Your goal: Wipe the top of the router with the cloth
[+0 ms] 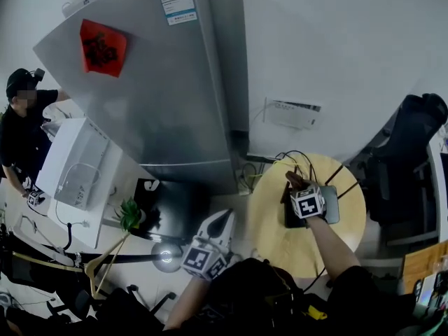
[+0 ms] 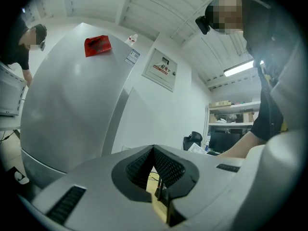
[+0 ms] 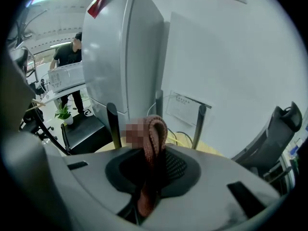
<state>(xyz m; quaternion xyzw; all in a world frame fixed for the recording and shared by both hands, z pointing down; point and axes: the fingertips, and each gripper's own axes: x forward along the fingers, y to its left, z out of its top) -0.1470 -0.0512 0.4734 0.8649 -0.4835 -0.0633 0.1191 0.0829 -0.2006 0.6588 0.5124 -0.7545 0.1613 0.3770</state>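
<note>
Nearest, low left: left gripper (image 1: 225, 216), jaws together on nothing, parked off the round table's (image 1: 271, 224) left edge and aimed at the fridge (image 1: 164, 96). Not bracing anything.

Moving right: router (image 1: 327, 212) flat on the table, mostly under the right gripper (image 1: 295, 183). Antennas (image 3: 113, 125) up on either side of the jaw line, cables (image 1: 297, 158) looped behind toward the wall.

Right gripper clamped on the cloth (image 3: 156, 130), with a folded loop poking out past the tips. Looks over the router top; can't tell if touching.

Risks from here:
- Only a narrow fold out front. Pressing down could land hard jaw tips on the casing instead of cloth: scuffs, poor wipe.
- Sweeping sideways could clip an antenna and knock it over or twist the box.
- Nothing pinning the router, so probably slides with the stroke and tugs the cables, maybe toward the table edge.
- Cloth pinched at the fold only; could drag out under friction.

Suggest short, light strokes between the antennas, with the left gripper steadying the body.
</note>
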